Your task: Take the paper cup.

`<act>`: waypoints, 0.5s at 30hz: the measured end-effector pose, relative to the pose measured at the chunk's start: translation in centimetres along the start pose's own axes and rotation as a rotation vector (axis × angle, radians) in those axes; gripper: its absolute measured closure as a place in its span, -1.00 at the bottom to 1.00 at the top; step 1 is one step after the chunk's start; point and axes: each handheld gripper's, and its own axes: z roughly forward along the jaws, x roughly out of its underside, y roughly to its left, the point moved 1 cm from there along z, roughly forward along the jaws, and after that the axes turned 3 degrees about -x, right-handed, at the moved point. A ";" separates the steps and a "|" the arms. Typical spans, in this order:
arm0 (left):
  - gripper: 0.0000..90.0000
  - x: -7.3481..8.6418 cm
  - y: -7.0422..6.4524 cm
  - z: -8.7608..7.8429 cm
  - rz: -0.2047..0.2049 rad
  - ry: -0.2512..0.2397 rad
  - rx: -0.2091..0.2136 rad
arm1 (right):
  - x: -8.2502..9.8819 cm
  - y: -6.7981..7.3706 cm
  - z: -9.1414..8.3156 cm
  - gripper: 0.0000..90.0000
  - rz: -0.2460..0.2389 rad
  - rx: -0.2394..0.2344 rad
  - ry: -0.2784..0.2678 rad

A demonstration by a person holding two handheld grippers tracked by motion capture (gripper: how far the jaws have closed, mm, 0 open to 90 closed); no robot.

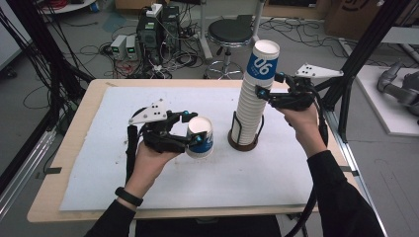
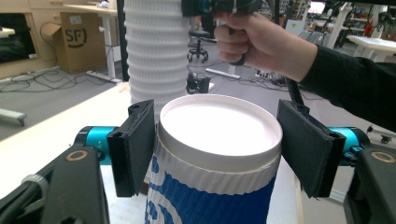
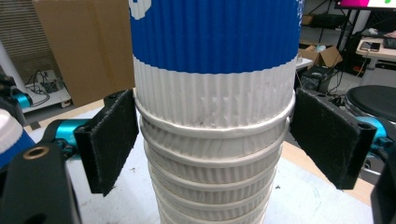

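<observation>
Clamped in my left gripper (image 1: 193, 132), one cup (image 1: 200, 138) could crumple; my right gripper (image 1: 263, 93), spread around the stack (image 1: 249, 111), might topple it.

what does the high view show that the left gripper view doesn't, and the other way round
High view alone: the dark round holder under the tall stack of white ribbed paper cups, its blue-and-white top cup printed 06, the white table mat and a black stool.

Left gripper view alone: the left gripper seen close, black pads against the single blue-and-white ribbed paper cup below its rim, and a cardboard box.

Both: the held cup, the stack, and the right gripper beside the stack.
</observation>
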 end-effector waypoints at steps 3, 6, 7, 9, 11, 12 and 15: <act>-0.33 0.7 0.1 -0.3 -0.001 -0.007 -0.007 | 0.0 0.0 0.0 -0.64 0.002 0.000 -0.001; -0.33 1.3 0.4 -0.6 -0.014 -0.021 -0.011 | 0.0 0.0 0.0 -0.64 0.001 0.001 -0.001; -0.33 1.5 0.5 -0.7 -0.018 -0.021 -0.009 | 0.0 0.0 0.0 -0.64 0.002 0.001 -0.001; -0.33 1.7 0.6 -0.8 -0.024 -0.021 -0.012 | 0.0 0.0 0.0 -0.64 0.000 0.003 0.001; -0.33 1.9 0.7 -0.9 -0.030 -0.030 -0.008 | 0.0 0.1 0.0 -0.64 -0.002 0.005 0.000; -0.33 1.9 0.7 -0.9 -0.031 -0.029 -0.011 | 0.0 0.1 -0.1 -0.64 0.000 0.006 0.003; -0.33 1.9 0.8 -0.9 -0.033 -0.033 -0.007 | 0.0 0.1 0.0 -0.64 -0.001 0.006 0.002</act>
